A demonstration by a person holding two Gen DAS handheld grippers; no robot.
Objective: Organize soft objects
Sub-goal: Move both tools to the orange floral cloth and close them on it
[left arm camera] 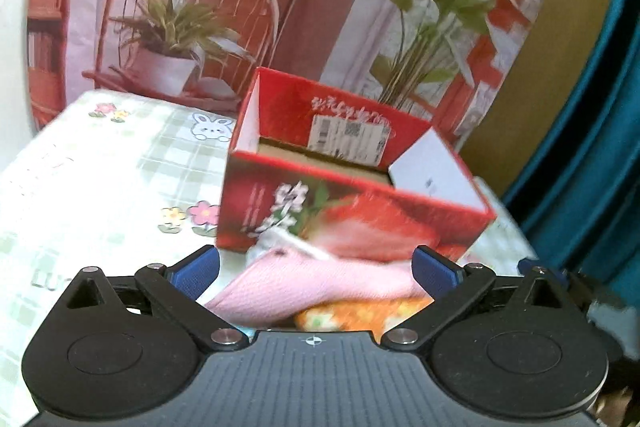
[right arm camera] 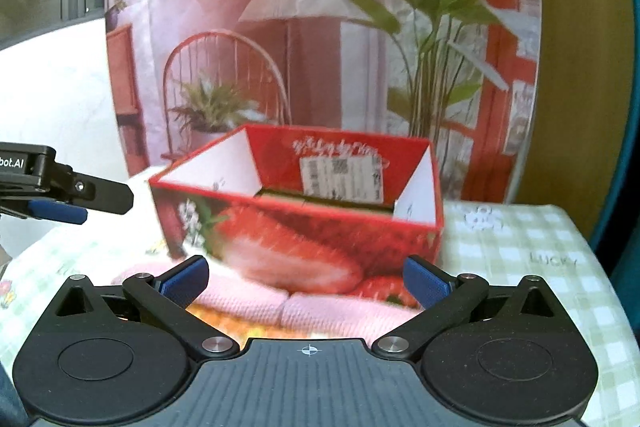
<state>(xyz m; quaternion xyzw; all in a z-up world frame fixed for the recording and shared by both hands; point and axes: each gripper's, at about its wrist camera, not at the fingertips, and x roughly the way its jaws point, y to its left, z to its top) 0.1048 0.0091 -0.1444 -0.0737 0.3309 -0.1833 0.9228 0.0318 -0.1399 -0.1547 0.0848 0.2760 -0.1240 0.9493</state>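
Both grippers are standing wide apart, nothing between their blue pads. From the left wrist view, the left gripper (left arm camera: 316,269) is hanging just above a folded pink towel (left arm camera: 320,287), which is lying on top of an orange patterned cloth (left arm camera: 352,315). The right gripper (right arm camera: 306,279) is hovering over the same pink towel (right arm camera: 280,303) from the other end, with the orange cloth (right arm camera: 216,319) peeking out beneath it. Neither gripper is gripping anything as far as I can see.

Just behind the stack, a red strawberry-printed box (left arm camera: 360,211) is sitting open-topped on the surface (left arm camera: 100,179), which is covered in a green checked cloth with flowers and a rabbit. Inside the box I am seeing only its cardboard floor and a shipping label on the far wall; no soft thing seems to be in it yet, though its near corner is hidden.

My reading is that the folding is finished and the stack is waiting to be put away. Next, I would guess, both grippers need to close on opposite ends of the stack, lift it level so the layers are not sliding, and clear the box's near wall before lowering it in.
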